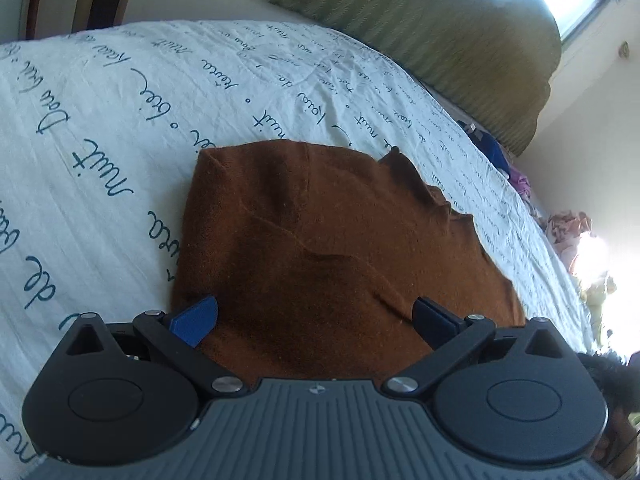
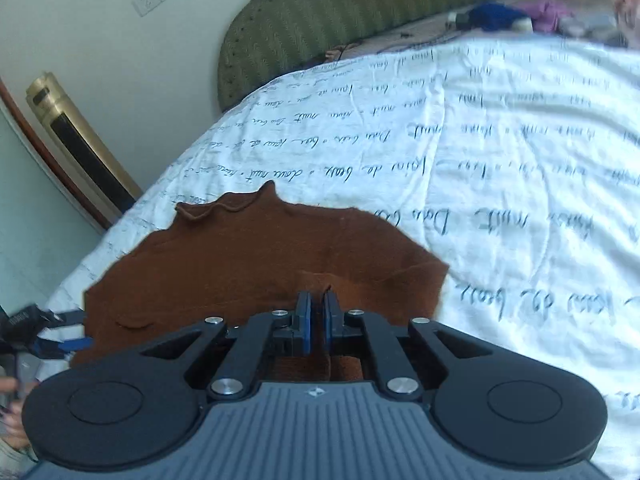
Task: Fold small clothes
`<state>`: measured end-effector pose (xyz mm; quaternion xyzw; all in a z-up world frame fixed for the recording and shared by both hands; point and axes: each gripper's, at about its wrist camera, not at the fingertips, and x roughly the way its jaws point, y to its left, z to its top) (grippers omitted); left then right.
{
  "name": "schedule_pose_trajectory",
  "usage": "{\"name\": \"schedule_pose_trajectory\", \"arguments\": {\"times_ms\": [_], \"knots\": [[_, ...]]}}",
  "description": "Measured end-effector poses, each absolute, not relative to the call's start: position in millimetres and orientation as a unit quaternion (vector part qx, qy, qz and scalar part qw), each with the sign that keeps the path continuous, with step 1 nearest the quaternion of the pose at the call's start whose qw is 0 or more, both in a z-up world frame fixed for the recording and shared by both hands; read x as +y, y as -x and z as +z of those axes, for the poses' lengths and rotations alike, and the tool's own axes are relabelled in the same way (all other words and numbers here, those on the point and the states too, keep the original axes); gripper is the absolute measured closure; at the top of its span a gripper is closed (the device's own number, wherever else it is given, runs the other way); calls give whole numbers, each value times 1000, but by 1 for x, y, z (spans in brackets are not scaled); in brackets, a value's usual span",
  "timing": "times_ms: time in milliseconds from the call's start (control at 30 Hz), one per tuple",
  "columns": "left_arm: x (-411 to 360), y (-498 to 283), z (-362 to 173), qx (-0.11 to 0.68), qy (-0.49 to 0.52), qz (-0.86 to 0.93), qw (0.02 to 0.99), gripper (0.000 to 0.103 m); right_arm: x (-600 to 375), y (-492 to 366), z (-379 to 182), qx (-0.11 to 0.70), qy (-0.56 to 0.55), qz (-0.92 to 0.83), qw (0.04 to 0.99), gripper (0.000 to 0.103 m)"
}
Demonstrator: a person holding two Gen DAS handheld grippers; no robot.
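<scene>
One brown garment lies spread on the bed's white script-printed sheet, filling the lower middle of both wrist views, and no container shows in either. Two grippers work over it: the left gripper hangs above the near edge at the bottom of its view with its blue-padded jaws wide apart and nothing between them, while the right gripper has its jaws drawn together, clamped on a raised fold of the cloth. One green headboard stands in the upper part of both frames, with a few loose clothes before it at upper right.
</scene>
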<state>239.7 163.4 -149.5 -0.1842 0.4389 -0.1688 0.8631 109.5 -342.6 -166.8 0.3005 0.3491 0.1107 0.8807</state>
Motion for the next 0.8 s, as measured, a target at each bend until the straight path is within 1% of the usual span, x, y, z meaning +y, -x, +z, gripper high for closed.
{"name": "schedule_pose_trajectory", "arguments": {"times_ms": [33,67,100,267,433,500,533,567,667,800], "knots": [[164,-237,-148,437,171,-165,867,0,-345,-107,-167,338,-317,127,877,91],[166,-234,-147,435,162,-161,871,0,-344,-103,-164,326,-313,141,881,83],[168,-233,-147,434,158,-158,873,0,-341,-103,-160,326,-297,137,887,78],[188,-236,-150,447,186,-131,865,0,-340,-111,-158,350,-271,103,891,78],[198,-230,-144,442,205,-142,862,0,-338,-114,-169,372,-253,106,887,78],[199,-227,-138,437,212,-147,862,0,-332,-112,-172,369,-234,111,893,78],[199,-227,-136,434,217,-153,861,0,-329,-110,-171,365,-225,105,897,80],[198,-226,-133,432,222,-158,860,0,-328,-108,-170,360,-222,101,901,99],[191,-227,-124,426,231,-173,858,0,-325,-102,-156,336,-226,105,908,100],[167,-232,-119,421,220,-195,858,0,-317,-96,-127,311,-194,100,925,100]]}}
